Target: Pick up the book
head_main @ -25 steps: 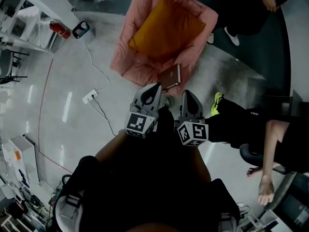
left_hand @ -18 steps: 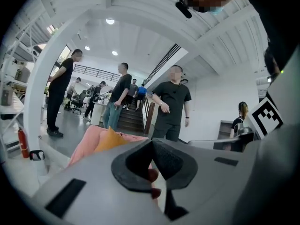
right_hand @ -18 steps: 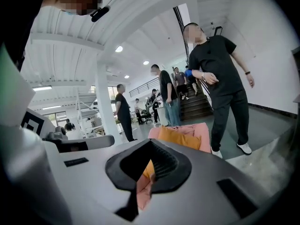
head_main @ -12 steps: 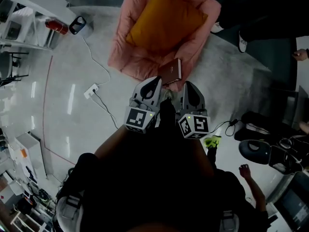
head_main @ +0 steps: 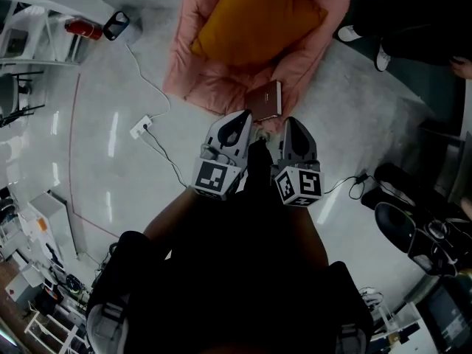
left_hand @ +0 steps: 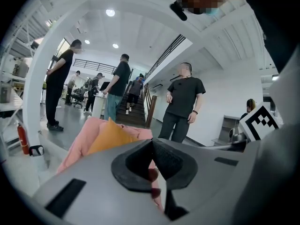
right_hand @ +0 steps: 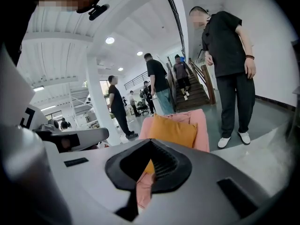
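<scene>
A brown book (head_main: 264, 100) lies on the front edge of a pink armchair (head_main: 199, 87) that holds an orange cushion (head_main: 254, 21). My left gripper (head_main: 236, 124) is just below and left of the book, its jaws shut with nothing held. Beside it, my right gripper (head_main: 293, 130) is just below and right of the book, also shut and empty. In the left gripper view, the left gripper (left_hand: 152, 142) points at the armchair (left_hand: 82, 139). In the right gripper view, the right gripper (right_hand: 151, 142) points at the cushion (right_hand: 173, 130).
A power strip (head_main: 140, 127) with its cable lies on the floor left of the chair. White shelving (head_main: 37, 13) and a fire extinguisher (head_main: 81, 28) stand at far left. A black office chair (head_main: 402, 231) is at right. Several people (right_hand: 229, 55) stand beyond the armchair.
Both grippers have moved forward and down towards the chair's front, so the book now sits close to their tips. The legs with a yellow shoe at right have left the view.
</scene>
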The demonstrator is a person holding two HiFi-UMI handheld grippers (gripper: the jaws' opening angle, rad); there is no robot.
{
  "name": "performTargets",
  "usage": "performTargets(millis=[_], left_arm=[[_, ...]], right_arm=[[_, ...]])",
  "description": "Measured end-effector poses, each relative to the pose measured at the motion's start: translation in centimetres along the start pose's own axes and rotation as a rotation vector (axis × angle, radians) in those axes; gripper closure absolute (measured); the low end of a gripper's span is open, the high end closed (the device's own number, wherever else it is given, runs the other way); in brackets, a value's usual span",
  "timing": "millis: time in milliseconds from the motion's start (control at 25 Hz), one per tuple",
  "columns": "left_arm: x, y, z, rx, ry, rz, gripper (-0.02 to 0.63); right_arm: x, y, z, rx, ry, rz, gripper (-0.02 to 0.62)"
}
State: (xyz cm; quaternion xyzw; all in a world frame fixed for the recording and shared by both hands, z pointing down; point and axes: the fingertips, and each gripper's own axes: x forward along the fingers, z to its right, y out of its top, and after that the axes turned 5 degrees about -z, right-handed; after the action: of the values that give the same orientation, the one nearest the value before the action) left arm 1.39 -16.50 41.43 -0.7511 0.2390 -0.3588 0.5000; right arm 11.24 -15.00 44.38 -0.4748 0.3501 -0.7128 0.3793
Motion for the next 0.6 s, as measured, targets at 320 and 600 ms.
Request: performTargets(millis=[320, 600], left_arm=[[2.4, -1.1, -1.5, -0.022, 0.028, -0.026, 0.598], [4.6, -2.7, -2.0, -0.020, 0.033, -0.040, 0.598]], right_arm=[[2.8, -2.0, 1.7, 0.027, -0.011, -0.065, 0.592], [5.0, -5.2, 4.1, 0.055, -0.025, -0.133, 0.591]])
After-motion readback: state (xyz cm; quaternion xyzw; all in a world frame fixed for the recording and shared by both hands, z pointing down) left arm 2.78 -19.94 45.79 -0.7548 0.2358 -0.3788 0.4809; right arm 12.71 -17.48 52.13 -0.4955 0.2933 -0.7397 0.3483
